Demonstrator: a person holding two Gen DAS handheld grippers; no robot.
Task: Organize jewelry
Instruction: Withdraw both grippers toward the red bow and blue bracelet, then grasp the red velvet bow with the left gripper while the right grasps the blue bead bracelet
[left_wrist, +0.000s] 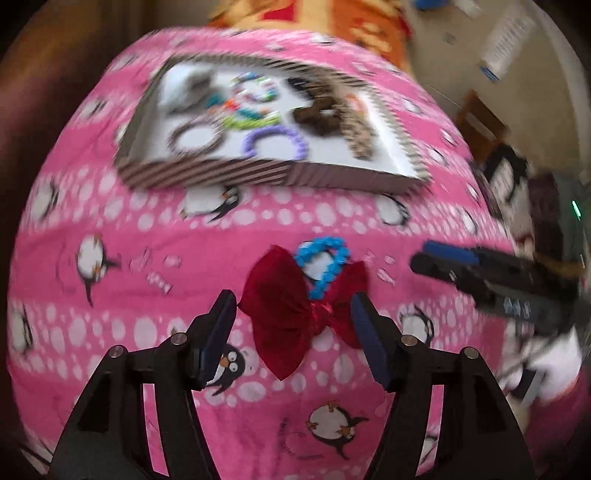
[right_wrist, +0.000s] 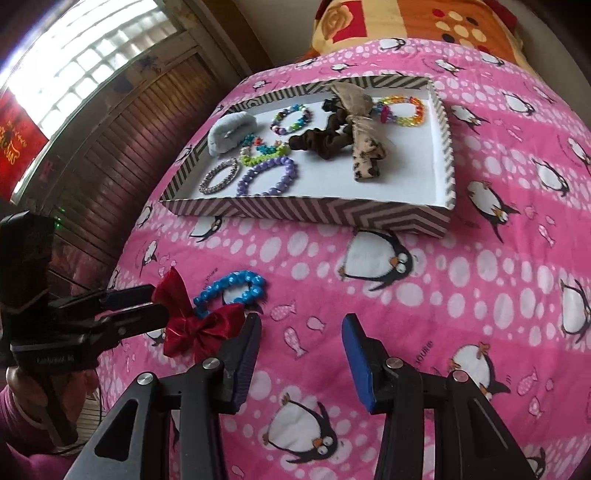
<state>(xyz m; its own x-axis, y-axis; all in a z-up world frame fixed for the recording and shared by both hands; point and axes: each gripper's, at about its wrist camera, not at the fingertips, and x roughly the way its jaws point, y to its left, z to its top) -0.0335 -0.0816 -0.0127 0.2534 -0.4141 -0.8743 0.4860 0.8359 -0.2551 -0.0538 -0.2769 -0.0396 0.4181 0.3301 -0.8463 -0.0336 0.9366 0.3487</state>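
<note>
While the left gripper (left_wrist: 293, 315) sits wide apart around the red bow (left_wrist: 295, 314) on the pink penguin blanket (left_wrist: 147, 236), neither finger clearly presses it, so it counts as released. Lying just beyond the bow and touching it is a blue bead bracelet (right_wrist: 231, 291). Right gripper (right_wrist: 301, 339) hangs spread with nothing in it over bare blanket to the right of the bow, and the striped tray (right_wrist: 306, 216) farther off holds bracelets (right_wrist: 266, 177), scrunchies (right_wrist: 325, 140) and a grey hair claw (right_wrist: 231, 133).
</note>
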